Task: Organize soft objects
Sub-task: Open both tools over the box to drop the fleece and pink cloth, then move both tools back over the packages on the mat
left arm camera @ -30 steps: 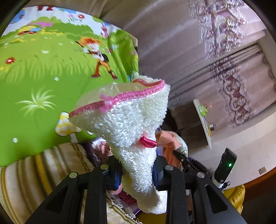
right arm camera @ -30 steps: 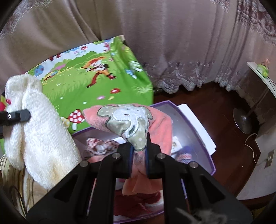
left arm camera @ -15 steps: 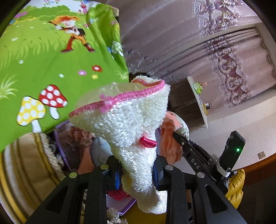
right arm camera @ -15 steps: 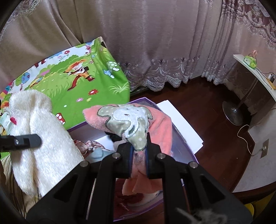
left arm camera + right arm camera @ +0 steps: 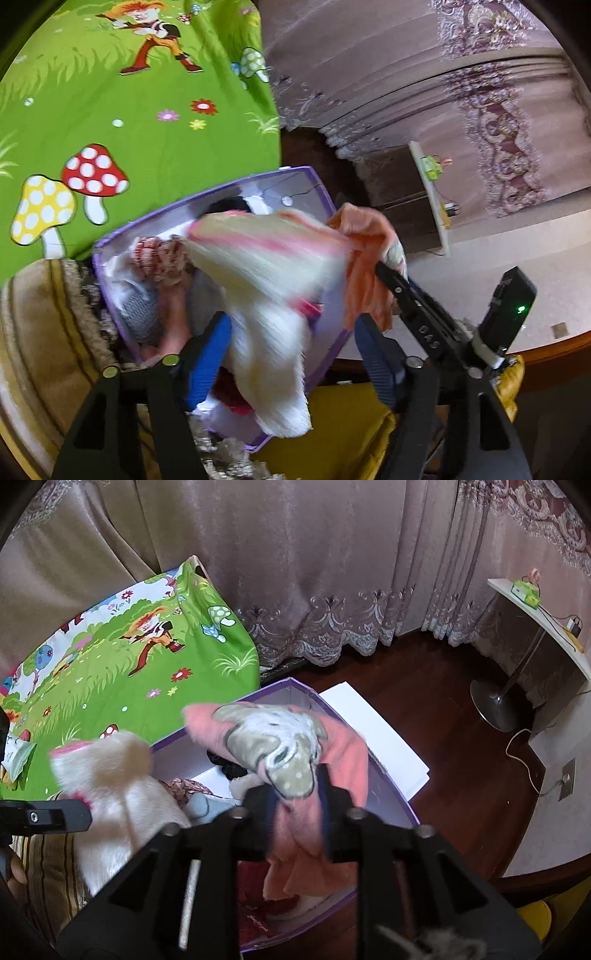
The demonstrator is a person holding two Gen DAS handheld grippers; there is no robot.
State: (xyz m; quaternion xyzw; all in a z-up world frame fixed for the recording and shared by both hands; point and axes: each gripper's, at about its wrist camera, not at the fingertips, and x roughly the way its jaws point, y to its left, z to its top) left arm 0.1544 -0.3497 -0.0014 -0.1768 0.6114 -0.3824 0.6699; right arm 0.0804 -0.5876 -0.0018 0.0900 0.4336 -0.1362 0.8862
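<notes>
- While both my grippers tilt steeply down over the purple box [image 5: 391,794], I note the left gripper [image 5: 291,350] near the box's left side and the right gripper [image 5: 297,808] over its middle.
- Left gripper: jaws have just been opening and now stand wide; blue pads [image 5: 207,358] clear of the cloth on both sides.
- Cream fluffy garment [image 5: 266,280]: pink-trimmed, motion-blurred, hanging loose between the left jaws above the box interior, touching neither pad that I can see.
- Right gripper: jaws have just been opening to a narrow gap; I see slim gaps beside the cloth.
- Pink garment with grey elephant patch [image 5: 288,753]: blurred, between the right jaws, its lower folds over the box.
- Box contents: assorted soft items [image 5: 155,258] already inside.
- Surroundings: green cartoon mat [image 5: 122,672] far left; white sheet [image 5: 376,738] right of the box on dark floor; curtains [image 5: 332,572] beyond.
</notes>
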